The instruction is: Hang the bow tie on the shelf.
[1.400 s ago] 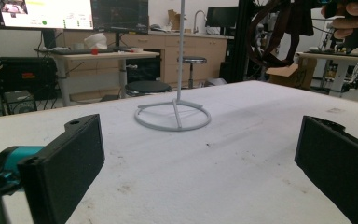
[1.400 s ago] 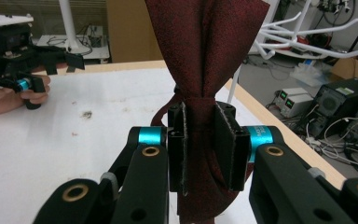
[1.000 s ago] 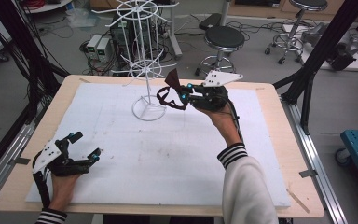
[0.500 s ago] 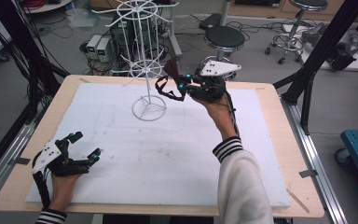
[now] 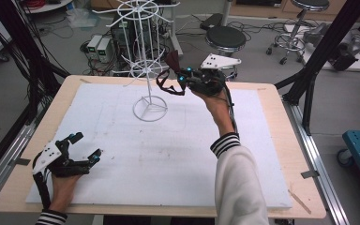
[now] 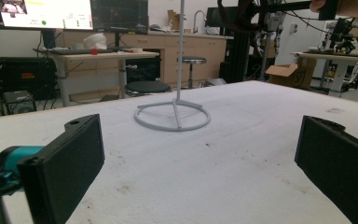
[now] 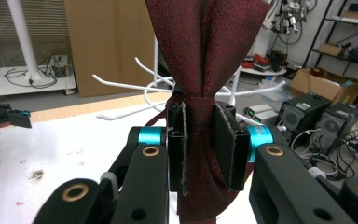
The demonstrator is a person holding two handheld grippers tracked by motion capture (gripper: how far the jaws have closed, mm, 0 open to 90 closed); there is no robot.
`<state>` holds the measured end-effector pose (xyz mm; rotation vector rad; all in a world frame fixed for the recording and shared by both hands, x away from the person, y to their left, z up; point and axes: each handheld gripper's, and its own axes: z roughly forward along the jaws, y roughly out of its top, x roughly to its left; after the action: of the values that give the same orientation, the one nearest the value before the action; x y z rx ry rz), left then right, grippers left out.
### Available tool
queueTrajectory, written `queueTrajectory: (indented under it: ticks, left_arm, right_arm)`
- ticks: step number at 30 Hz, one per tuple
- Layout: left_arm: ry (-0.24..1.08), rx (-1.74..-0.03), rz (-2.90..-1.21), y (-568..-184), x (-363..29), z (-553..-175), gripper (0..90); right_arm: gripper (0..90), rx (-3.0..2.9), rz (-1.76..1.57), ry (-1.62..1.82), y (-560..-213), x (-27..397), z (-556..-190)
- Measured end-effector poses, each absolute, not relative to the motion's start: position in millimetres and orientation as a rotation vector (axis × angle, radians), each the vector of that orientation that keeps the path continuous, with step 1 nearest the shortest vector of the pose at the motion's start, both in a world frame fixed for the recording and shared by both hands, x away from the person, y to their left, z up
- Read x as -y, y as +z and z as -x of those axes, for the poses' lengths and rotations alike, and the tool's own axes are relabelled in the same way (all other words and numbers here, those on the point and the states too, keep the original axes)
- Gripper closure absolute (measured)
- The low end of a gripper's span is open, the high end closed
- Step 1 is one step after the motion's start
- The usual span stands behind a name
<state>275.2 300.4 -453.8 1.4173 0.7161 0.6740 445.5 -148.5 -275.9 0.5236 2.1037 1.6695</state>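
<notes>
Right gripper (image 5: 180, 79) is seen in the upper middle of the high view, raised above the far part of the table, with its jaws closed on a dark red bow tie (image 5: 172, 60); in the right gripper view the bow tie (image 7: 204, 70) is pinched at its knotted middle between the two black pads, one wing fanning up to the top edge of the frame and the rest bunched below the jaws. A dark strap (image 5: 168, 86) is seen looping down from the bow tie, just beside the lower ring of arms of a white wire rack (image 5: 145, 70), whose round base (image 5: 150, 108) is set on the white foam board (image 5: 168, 154) left of centre in the upper half of the frame. No contact between the bow tie and the rack's arms can be made out. Behind the bow tie in the right gripper view, several white hooked arms (image 7: 135, 84) of the rack are visible. At the lower left of the high view the left gripper (image 5: 85, 146) is held low on the board, its jaws spread wide with nothing between them; in the left gripper view the rack's base ring (image 6: 172, 117) is seen at the middle of the frame between those parted jaws, well apart from them. The foam board is carried by a wooden table (image 5: 288, 154).
</notes>
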Motion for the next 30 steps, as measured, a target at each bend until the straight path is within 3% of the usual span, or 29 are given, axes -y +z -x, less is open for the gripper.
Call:
queueTrajectory:
  ticks: [30]
  left_arm:
    - [0.674, -0.714, -1.413, -454.0, -300.3, -275.2, 1.8]
  right_arm:
    - [74.8, -2.16, -0.758, 1.566, -307.8, 149.9, -470.7]
